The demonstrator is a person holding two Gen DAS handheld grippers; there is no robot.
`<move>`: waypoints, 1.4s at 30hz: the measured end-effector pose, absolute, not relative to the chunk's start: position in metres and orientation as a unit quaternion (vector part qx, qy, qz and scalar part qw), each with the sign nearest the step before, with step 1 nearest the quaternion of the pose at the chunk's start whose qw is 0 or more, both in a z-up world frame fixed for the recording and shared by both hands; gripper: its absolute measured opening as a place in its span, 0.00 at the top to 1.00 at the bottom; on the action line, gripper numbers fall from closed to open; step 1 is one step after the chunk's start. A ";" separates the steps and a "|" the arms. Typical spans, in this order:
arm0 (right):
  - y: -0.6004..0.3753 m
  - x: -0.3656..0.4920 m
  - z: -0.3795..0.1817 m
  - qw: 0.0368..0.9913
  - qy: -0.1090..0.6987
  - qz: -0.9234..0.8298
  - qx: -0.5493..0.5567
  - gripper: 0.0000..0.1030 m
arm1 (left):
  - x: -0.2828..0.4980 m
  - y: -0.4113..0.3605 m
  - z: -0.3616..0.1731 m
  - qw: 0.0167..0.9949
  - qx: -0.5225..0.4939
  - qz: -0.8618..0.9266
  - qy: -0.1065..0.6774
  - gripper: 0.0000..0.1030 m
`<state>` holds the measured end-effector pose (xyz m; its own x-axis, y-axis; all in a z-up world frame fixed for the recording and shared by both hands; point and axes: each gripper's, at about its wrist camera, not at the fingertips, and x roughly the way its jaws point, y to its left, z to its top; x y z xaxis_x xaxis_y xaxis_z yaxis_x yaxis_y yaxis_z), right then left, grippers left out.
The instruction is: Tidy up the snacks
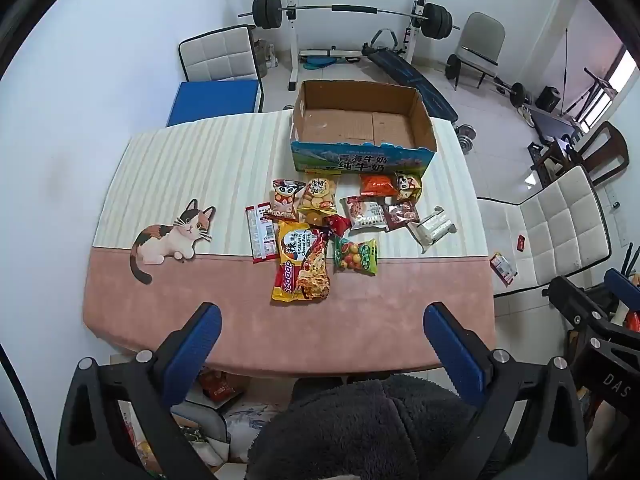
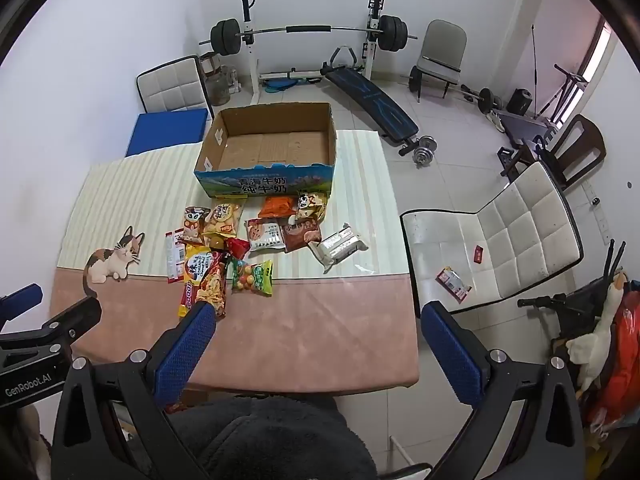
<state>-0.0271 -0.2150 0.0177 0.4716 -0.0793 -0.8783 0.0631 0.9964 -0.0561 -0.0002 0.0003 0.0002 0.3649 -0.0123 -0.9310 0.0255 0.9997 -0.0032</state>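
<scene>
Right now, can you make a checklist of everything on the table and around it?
Surface: table with a striped and pink cover and a cat picture.
Job's things: box at the far edge, empty; snack packs loose in front of it, none inside.
Clutter: one pack and a small red thing on the white chair.
Grippers: left gripper and right gripper both open, holding nothing, over the near edge.
Cables: nothing seen.
Surroundings: barbell rack, bench, dumbbell, other chairs.
</scene>
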 end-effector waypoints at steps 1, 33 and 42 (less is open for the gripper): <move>-0.215 -0.027 0.018 0.857 0.514 -0.043 -0.010 0.00 | 0.000 0.000 0.000 0.826 0.008 -0.010 0.563 0.00; -0.215 -0.028 0.026 0.859 0.511 -0.043 -0.006 0.00 | 0.005 -0.001 0.012 0.831 0.003 -0.016 0.556 0.00; -0.213 -0.020 0.030 0.861 0.507 -0.041 -0.005 0.00 | 0.003 -0.001 0.015 0.834 -0.001 -0.016 0.551 0.00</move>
<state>-0.0202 -0.2128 0.0304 0.4816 -0.0755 -0.8732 0.0650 0.9966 -0.0503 0.0031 -0.0012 0.0151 0.3915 -0.0274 -0.9198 0.0262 0.9995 -0.0186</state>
